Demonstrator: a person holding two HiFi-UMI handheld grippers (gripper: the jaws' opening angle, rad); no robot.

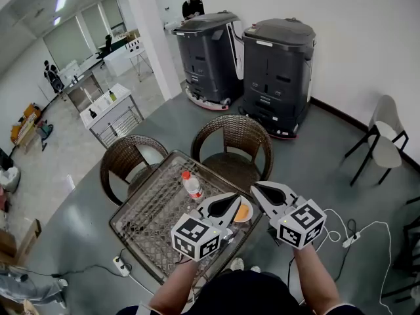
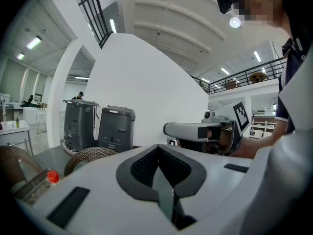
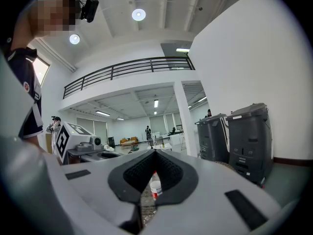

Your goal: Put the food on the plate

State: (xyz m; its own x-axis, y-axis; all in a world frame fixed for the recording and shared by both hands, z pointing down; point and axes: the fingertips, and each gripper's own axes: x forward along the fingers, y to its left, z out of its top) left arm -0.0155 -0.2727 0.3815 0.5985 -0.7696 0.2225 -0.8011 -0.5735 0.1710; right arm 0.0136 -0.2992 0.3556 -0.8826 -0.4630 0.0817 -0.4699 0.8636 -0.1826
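A clear plastic bottle with a red cap (image 1: 191, 184) stands on the brown wicker surface (image 1: 141, 218). The left tongs (image 1: 234, 199) are pinched closed on nothing, right next to the small round white plate (image 1: 250, 210), which has an orange piece of food (image 1: 242, 213) on it. The right tongs (image 1: 256, 188) look closed and empty too, just right of the plate.

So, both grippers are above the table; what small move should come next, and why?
Probably open the jaws of the left gripper first. In its own view they stand together with nothing between them, and the right gripper is shut too, so neither can take anything yet. The left one hangs closest to the orange food on the table, which it partly hides.
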